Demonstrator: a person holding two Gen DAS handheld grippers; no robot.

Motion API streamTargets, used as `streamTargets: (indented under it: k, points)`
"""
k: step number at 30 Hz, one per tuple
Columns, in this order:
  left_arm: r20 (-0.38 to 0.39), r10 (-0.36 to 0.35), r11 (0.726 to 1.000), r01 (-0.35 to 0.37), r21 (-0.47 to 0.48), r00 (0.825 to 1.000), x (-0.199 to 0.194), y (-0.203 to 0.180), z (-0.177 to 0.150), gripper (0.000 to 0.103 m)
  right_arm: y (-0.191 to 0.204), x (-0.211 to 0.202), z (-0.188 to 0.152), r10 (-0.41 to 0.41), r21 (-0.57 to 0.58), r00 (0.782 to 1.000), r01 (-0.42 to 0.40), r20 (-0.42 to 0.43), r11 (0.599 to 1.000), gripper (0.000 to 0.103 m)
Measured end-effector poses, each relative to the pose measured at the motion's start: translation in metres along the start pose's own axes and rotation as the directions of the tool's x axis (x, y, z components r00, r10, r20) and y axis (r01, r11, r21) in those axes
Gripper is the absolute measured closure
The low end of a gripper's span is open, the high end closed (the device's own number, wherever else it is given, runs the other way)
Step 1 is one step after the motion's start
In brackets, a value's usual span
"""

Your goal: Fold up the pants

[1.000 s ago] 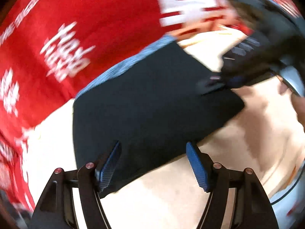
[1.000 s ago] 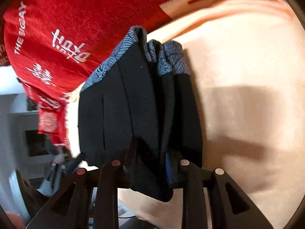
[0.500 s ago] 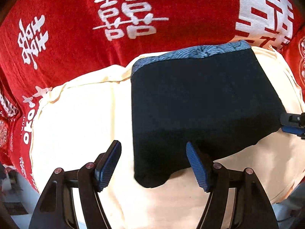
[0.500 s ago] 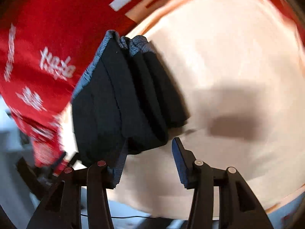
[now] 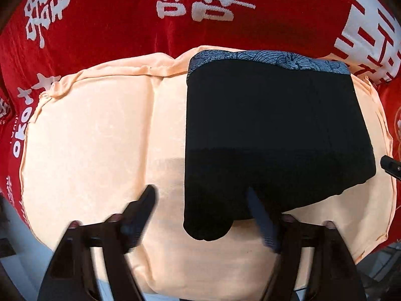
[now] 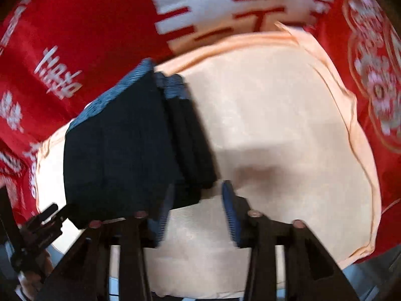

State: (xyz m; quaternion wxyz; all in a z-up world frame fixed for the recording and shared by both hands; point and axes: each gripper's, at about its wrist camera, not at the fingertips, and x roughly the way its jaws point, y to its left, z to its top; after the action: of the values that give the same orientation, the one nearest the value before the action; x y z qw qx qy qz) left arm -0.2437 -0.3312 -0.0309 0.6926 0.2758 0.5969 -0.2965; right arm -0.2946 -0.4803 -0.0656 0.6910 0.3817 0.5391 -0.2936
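The black pants [image 5: 273,135] lie folded into a compact stack on a peach cushion [image 5: 100,135], their grey-blue patterned waistband [image 5: 275,60] at the far edge. My left gripper [image 5: 200,200] is open and empty, just short of the stack's near left corner. In the right wrist view the folded pants [image 6: 125,145] lie left of centre with stacked layers showing along their right side. My right gripper [image 6: 198,200] is open and empty, near the stack's near right corner.
A red blanket [image 5: 100,25] with white characters lies under and beyond the cushion. The cushion's bare peach surface [image 6: 288,125] spreads right of the pants. The other gripper [image 6: 42,225] shows at the lower left of the right wrist view.
My right gripper has let go of the folded pants and opened, then pulled back a little. My left gripper has swung round and backed off; the stack now lies flat.
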Motion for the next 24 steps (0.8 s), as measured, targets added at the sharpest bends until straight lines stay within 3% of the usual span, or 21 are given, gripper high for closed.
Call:
streamTargets:
  k: [4,11,14,17,24]
  points:
    - [0.001,-0.015,1.0,0.015,-0.009,1.0,0.002,0.0,0.002,0.01,0.028,0.012,-0.004,-0.021,-0.099,1.0,0.019,-0.016,0.995,0.045]
    - [-0.018,-0.02,0.999,0.02,-0.028,1.0,0.008,0.005,0.003,0.01,0.044,0.038,-0.007,-0.084,-0.178,0.994,0.071,-0.064,0.981,0.036]
    - [-0.023,-0.023,0.999,0.022,-0.034,0.999,0.011,0.006,0.006,0.01,0.043,0.044,-0.007,-0.094,-0.19,0.992,0.077,-0.08,0.979,0.034]
    - [-0.023,-0.022,0.999,0.021,-0.035,0.999,0.012,0.006,0.006,0.01,0.038,0.045,-0.006,-0.092,-0.182,0.992,0.076,-0.084,0.98,0.027]
    - [-0.032,-0.024,0.999,0.023,-0.034,0.999,0.016,0.008,0.009,0.01,0.024,0.046,-0.006,-0.045,-0.145,0.992,0.028,-0.115,0.989,0.025]
